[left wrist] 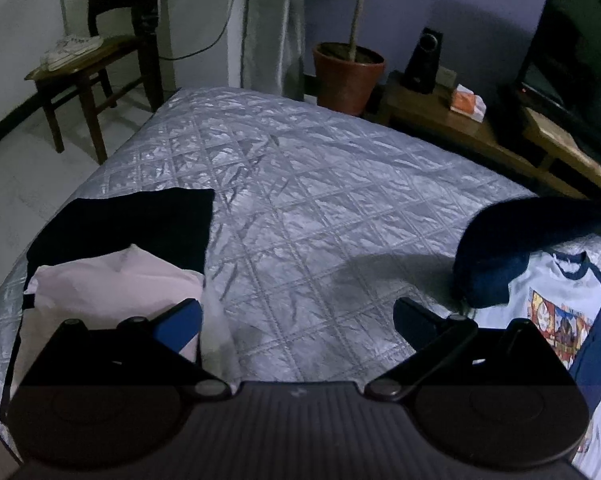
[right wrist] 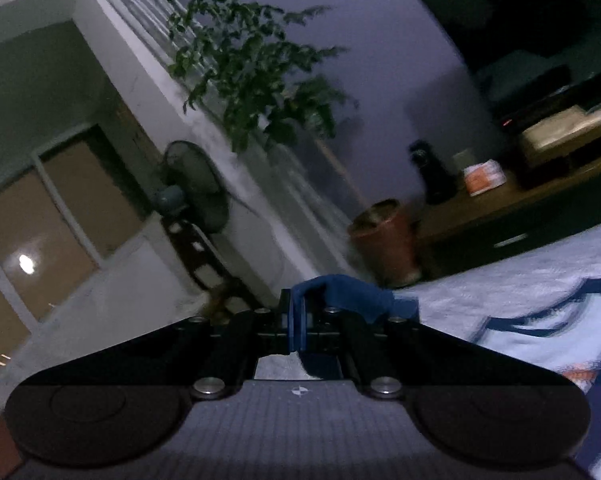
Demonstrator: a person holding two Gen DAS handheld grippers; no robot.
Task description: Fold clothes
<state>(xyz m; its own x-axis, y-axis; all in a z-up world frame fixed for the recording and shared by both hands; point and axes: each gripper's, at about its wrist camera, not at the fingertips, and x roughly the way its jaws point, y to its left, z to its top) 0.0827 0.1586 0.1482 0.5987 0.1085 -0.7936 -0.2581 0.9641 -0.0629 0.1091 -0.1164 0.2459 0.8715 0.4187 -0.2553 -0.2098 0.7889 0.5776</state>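
A white T-shirt with navy sleeves and a cartoon print [left wrist: 552, 304] lies on the right of the silver quilted bed cover [left wrist: 300, 200]. One navy sleeve [left wrist: 496, 248] is raised off the bed and blurred. In the right wrist view my right gripper [right wrist: 300, 312] is shut on a fold of that navy sleeve [right wrist: 348, 296], held above the shirt [right wrist: 540, 320] and pointing towards the wall. My left gripper [left wrist: 296, 320] hovers open over bare quilt with nothing between its blue pads [left wrist: 180, 324]. On the left, a folded pink garment [left wrist: 112, 296] rests on a folded black one [left wrist: 120, 224].
Beyond the bed are a wooden chair with white shoes [left wrist: 72, 52], a terracotta plant pot [left wrist: 348, 76], and a low wooden bench [left wrist: 460, 128] with a speaker [left wrist: 424, 60] and an orange tissue box [left wrist: 468, 104]. A TV [left wrist: 580, 40] stands far right, a fan [right wrist: 196, 188] by the wall.
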